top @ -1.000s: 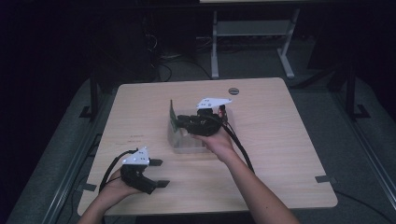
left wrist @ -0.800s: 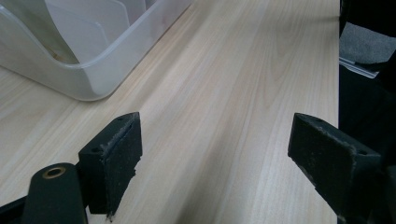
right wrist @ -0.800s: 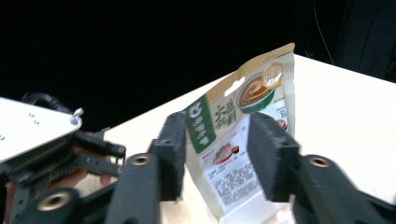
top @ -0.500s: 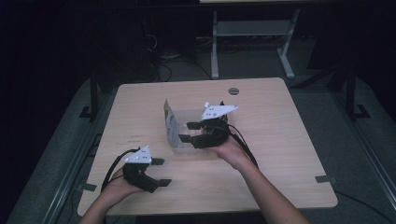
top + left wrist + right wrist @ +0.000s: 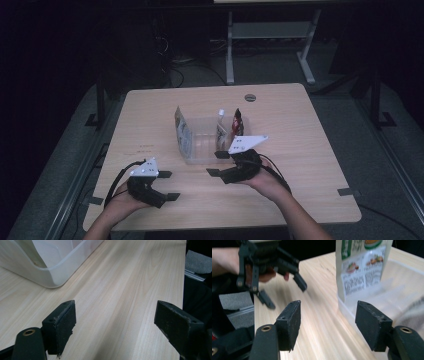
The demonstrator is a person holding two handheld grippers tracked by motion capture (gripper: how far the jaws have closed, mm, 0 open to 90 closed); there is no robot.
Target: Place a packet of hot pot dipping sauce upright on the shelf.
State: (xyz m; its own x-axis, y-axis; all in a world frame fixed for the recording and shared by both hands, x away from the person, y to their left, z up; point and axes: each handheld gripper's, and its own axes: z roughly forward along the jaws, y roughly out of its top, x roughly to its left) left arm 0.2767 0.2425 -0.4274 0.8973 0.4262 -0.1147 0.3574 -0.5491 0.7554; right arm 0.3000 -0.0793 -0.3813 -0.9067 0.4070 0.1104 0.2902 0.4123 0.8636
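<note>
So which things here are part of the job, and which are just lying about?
Part of the job:
- clear bin
- green packet standing at its left end
- white packet and dark packet at its right end
- right hand-held gripper, open, empty
- left hand-held gripper, open

Lying about:
- grommet in the table
- white stand behind

we see the high view as dim overall: the wooden table (image 5: 310, 150) is the one lit patch, evenly and from above, while the floor and background sink into near black. shadows under the hands are soft and short. that picture is grainy and slightly soft. the left gripper view is brighter and fairly sharp, with a mild sheen along the wood grain and a pale glow on the clear container (image 5: 50, 262). in the right gripper view we find motion blur on the far gripper and the packet (image 5: 362, 265); near jaws stay crisp.
</note>
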